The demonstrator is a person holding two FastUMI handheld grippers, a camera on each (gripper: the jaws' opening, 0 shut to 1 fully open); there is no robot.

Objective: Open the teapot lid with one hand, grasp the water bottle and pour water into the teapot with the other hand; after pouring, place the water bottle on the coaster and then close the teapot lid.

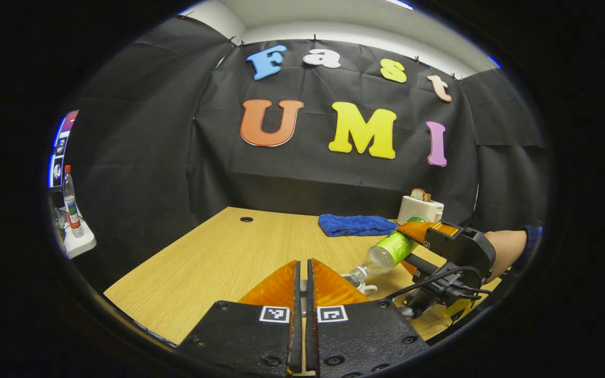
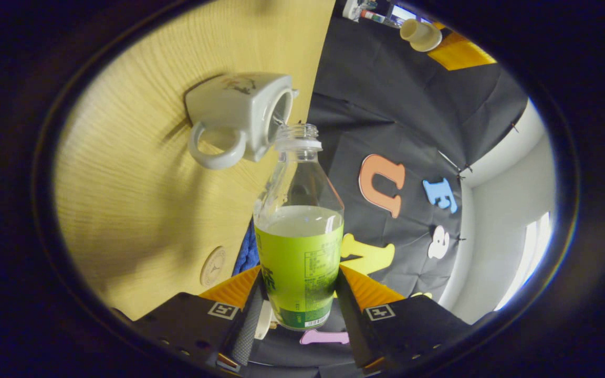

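the water bottle (image 2: 300, 231) is clamped between the right gripper (image 2: 298, 302) jaws by its green label, tipped so its open neck sits right at the open top of the white teapot (image 2: 239, 118) ahead of the fingers. a round coaster (image 2: 212, 266) lies on the wooden table (image 2: 139, 210) just beyond the one finger, beside a blue cloth (image 2: 249, 251). the left gripper (image 1: 304, 281) has its jaws pressed together, whether on the lid i cannot tell, with the bottle (image 1: 392, 251), the right gripper (image 1: 441, 252) and the hand (image 1: 507, 248) ahead to one side.

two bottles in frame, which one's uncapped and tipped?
The green-labelled water bottle held in the right gripper, mouth at the teapot. The red-capped bottle stands upright on a side shelf.
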